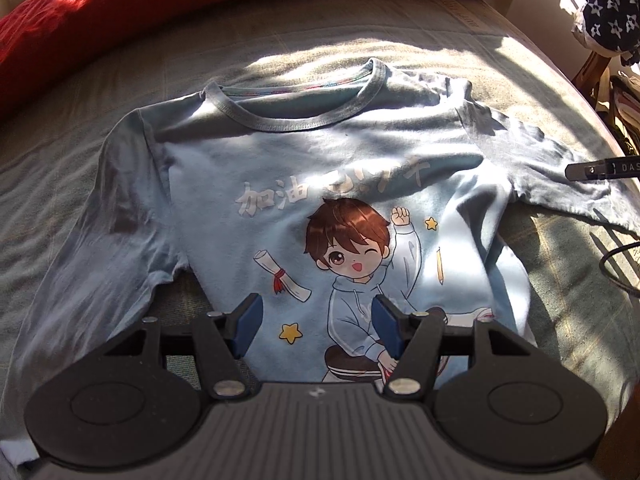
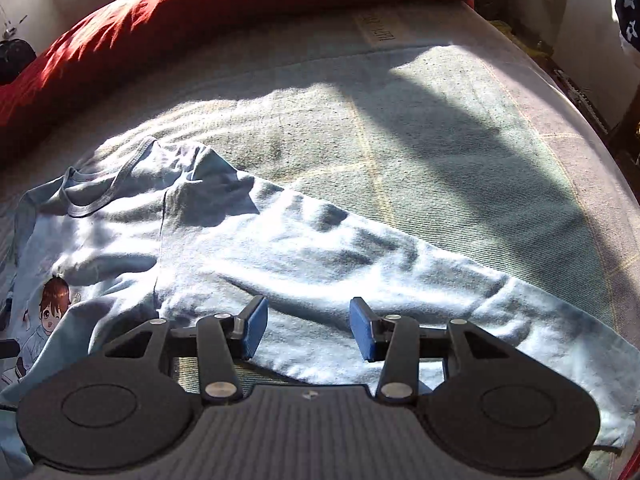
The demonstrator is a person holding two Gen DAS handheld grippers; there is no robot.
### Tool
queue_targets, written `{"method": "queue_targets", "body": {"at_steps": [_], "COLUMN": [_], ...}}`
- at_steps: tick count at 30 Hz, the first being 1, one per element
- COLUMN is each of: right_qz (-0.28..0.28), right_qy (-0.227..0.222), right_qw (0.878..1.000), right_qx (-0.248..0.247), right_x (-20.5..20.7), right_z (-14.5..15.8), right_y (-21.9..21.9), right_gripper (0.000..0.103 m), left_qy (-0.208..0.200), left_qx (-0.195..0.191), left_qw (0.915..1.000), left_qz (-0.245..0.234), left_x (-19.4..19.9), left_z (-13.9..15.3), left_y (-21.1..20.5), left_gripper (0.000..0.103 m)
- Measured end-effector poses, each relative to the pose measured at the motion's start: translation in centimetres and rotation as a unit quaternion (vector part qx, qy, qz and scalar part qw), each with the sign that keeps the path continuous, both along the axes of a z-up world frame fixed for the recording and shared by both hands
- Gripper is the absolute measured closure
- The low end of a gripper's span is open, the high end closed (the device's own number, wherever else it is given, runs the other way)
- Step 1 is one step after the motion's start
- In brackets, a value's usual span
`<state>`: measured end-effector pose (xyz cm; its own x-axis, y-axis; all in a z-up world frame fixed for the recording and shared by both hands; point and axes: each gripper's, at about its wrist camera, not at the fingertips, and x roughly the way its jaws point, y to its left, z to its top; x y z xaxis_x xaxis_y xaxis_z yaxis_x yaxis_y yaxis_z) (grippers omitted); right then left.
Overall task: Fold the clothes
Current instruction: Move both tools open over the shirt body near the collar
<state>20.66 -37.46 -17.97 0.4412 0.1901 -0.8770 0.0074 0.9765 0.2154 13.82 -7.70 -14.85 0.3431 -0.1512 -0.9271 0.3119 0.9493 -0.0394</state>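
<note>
A light blue long-sleeved shirt [image 1: 288, 152] lies face up on the bed, with a cartoon boy print [image 1: 352, 252] and white lettering on the chest. Its neckline points to the far side and both sleeves are spread out. My left gripper [image 1: 318, 326] hovers over the lower part of the print, jaws open, nothing between the blue pads. In the right wrist view the shirt's long sleeve [image 2: 360, 264] runs from the left to the lower right. My right gripper [image 2: 308, 326] hangs open above that sleeve, and the pads do not press the cloth.
The bed cover [image 2: 440, 128] is grey-green with faint yellow lines. A red duvet [image 1: 140, 8] lies along the far side. The other gripper's tip [image 1: 600, 169] shows at the right edge. A dark star-patterned cloth [image 1: 608, 8] hangs at the top right, beyond the bed's edge.
</note>
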Motion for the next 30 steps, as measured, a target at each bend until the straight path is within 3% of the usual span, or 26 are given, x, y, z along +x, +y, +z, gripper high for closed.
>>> {"method": "queue_targets", "body": {"at_steps": [4, 10, 14, 20, 25, 28, 30], "right_qz": [0.043, 0.058, 0.068, 0.078, 0.08, 0.08, 0.08], "right_qy": [-0.021, -0.016, -0.01, 0.003, -0.003, -0.003, -0.005], "right_qw": [0.998, 0.996, 0.995, 0.996, 0.996, 0.996, 0.996], "right_qx": [0.032, 0.066, 0.068, 0.053, 0.037, 0.034, 0.031], "right_x": [0.6, 2.1, 2.4, 2.8, 3.2, 3.8, 4.2], "right_z": [0.6, 1.0, 1.0, 0.8, 1.5, 1.8, 1.9], "right_y": [5.6, 10.9, 13.0, 15.6, 16.9, 17.4, 17.9], "right_gripper": [0.048, 0.048, 0.048, 0.048, 0.046, 0.046, 0.046], "left_qy": [-0.015, -0.027, -0.023, -0.005, -0.032, -0.02, 0.005], "left_qx": [-0.013, -0.009, -0.017, 0.011, 0.024, 0.041, 0.035], "left_qw": [0.999, 0.9954, 0.9941, 0.989, 0.9905, 0.9928, 0.9948], "left_qz": [0.04, 0.092, 0.105, 0.147, 0.132, 0.111, 0.095], "left_x": [1.6, 3.9, 5.0, 5.7, 5.5, 6.5, 7.1], "left_z": [-0.2, -1.0, -2.0, -3.9, -2.3, -2.8, -3.7], "left_y": [2.9, 8.1, 11.5, 16.3, 19.9, 21.5, 22.4], "left_gripper": [0.042, 0.047, 0.047, 0.051, 0.051, 0.067, 0.07]}}
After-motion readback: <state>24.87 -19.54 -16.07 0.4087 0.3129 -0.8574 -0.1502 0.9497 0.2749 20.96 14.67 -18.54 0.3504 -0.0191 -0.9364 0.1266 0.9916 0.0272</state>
